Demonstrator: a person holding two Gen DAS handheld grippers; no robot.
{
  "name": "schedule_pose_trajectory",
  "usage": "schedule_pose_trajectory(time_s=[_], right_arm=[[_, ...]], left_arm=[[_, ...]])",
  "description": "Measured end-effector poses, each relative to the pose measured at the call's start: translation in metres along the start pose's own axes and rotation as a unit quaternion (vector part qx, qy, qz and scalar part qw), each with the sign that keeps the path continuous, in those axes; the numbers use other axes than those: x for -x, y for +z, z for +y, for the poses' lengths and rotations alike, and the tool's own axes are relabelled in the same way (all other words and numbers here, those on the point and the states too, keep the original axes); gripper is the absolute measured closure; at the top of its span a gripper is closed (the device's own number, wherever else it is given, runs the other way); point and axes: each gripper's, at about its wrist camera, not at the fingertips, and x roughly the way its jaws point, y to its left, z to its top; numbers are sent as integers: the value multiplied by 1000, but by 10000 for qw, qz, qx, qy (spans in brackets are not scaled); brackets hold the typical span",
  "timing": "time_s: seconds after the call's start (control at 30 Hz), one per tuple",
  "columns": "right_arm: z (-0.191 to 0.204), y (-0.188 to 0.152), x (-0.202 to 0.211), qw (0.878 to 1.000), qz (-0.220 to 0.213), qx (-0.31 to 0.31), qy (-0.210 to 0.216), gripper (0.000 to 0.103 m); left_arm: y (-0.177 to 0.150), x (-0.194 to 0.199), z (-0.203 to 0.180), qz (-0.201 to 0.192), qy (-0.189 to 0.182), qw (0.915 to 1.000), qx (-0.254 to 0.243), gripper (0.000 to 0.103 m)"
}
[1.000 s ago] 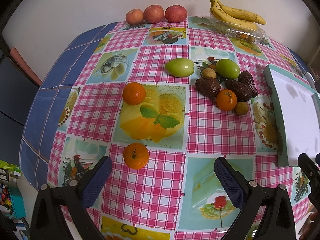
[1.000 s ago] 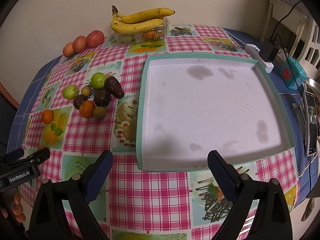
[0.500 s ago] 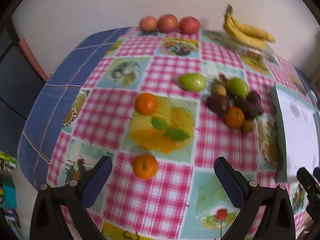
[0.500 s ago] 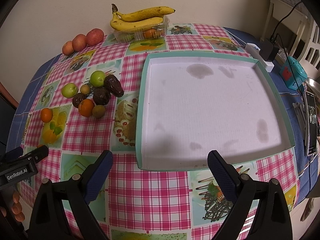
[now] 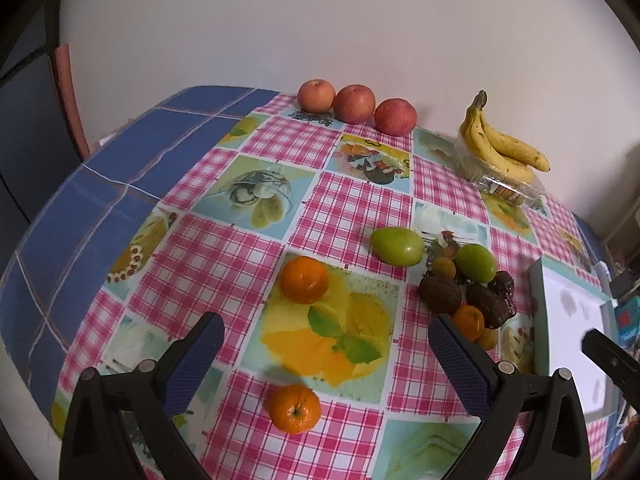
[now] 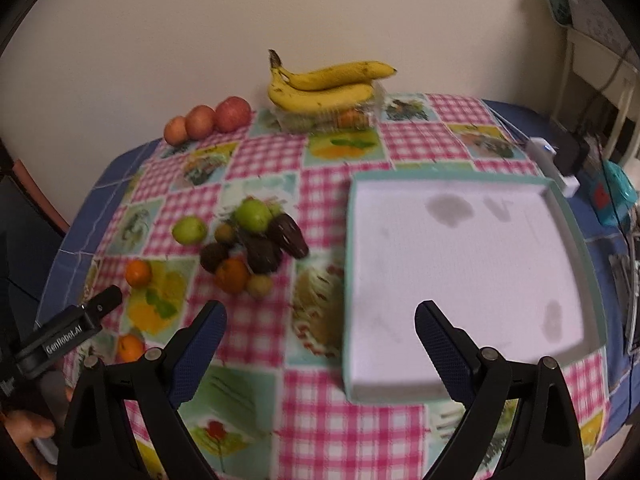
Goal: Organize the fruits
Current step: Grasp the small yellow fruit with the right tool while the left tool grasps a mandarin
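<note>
Fruits [image 5: 466, 288] on checkered tablecloth [image 5: 256, 248], white wall [image 5: 320, 28]

table [image 5: 256, 240] w/ pink-check picture cloth. On it: three apples [image 5: 356, 103] at back wall, bananas [image 5: 500, 146] atop clear punnet [image 5: 508, 188], two oranges [image 5: 304, 280] apart, mixed fruit cluster [image 5: 464, 292], empty teal-rimmed tray [image 6: 576, 240] at right.

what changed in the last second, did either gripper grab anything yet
No grab yet. The left gripper has swung its view upward and forward toward the near orange, which now sits between its open jaws. The right gripper has shifted left, so the tray sits further right in its view. Both hold nothing. All the fruit and the tray lie where they were.
</note>
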Motion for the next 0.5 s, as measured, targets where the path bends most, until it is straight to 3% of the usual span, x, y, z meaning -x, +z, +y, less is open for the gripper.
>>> schedule_pose_trajectory(time_s=[0.17,0.37,0.5], right_arm=[[6,12,-15,9997,107,-174,167,27],[13,24,-35,9984,281,-405,268,37],[17,31,-49,9971,426,-522,348,43]], left_arm=[[7,-7,9,171,-31,9996,238,0],[9,-19,22,457,-79,9974,560,0],[-1,-29,27,900,-65,9939,640,9]])
